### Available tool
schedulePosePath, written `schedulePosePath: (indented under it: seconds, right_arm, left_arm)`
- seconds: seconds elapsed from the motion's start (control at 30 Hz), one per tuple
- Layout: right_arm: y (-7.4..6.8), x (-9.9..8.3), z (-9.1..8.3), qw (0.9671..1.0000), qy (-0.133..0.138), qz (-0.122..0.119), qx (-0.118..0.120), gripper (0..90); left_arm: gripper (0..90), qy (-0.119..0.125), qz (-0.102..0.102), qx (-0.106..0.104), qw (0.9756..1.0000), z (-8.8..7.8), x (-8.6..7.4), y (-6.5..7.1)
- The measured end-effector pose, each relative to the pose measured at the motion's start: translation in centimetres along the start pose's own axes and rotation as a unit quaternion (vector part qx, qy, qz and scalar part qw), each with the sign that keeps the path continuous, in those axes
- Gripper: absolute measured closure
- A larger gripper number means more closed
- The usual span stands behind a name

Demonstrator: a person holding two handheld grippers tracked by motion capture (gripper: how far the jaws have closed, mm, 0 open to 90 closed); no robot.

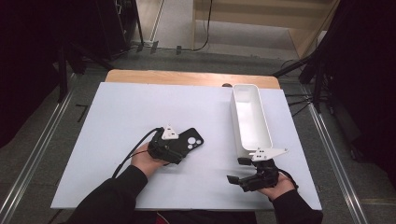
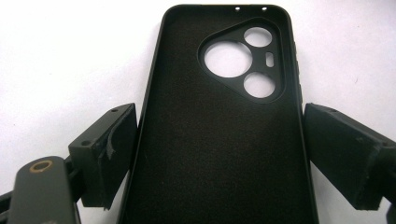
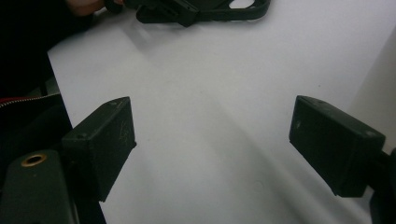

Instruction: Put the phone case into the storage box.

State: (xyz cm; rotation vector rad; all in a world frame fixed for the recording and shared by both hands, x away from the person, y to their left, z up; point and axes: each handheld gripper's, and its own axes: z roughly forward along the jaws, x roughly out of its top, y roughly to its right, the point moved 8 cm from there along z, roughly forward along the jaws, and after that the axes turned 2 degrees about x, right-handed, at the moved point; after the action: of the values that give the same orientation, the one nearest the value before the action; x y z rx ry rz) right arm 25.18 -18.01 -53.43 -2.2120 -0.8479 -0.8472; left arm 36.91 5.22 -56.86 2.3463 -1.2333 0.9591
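Observation:
A black phone case (image 1: 192, 139) lies inside-up on the white board, its camera cut-outs at the far end. In the left gripper view the phone case (image 2: 219, 149) runs between the two jaws, and both pads touch its long sides. My left gripper (image 1: 177, 148) is shut on it, low on the board. My right gripper (image 1: 235, 170) rests near the front right, jaws wide apart. In the right gripper view my right gripper (image 3: 211, 105) has only bare white board between its pads. The other hand with the case (image 3: 243, 11) appears at the top of that view.
A long white bin (image 1: 243, 135) stands lengthwise at the right of the white board (image 1: 130, 116), just beyond my right gripper. A wooden table edge (image 1: 187, 77) runs behind the board. Dark stands and cables surround the table.

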Motion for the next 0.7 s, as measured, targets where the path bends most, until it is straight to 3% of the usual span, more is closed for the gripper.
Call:
schedulePosePath:
  seconds: [0.27,0.7]
  right_arm:
    - [0.0,0.0,0.0,1.0000,0.000,0.001,-0.001,12.7]
    - [0.1,0.1,0.0,1.0000,0.005,-0.002,-0.001,12.7]
  left_arm:
    - [13.3,0.004,-0.016,-0.008,0.9998,-0.3,0.2,-0.1]
    - [13.5,0.030,-0.053,-0.027,0.9978,-1.9,1.5,-0.6]
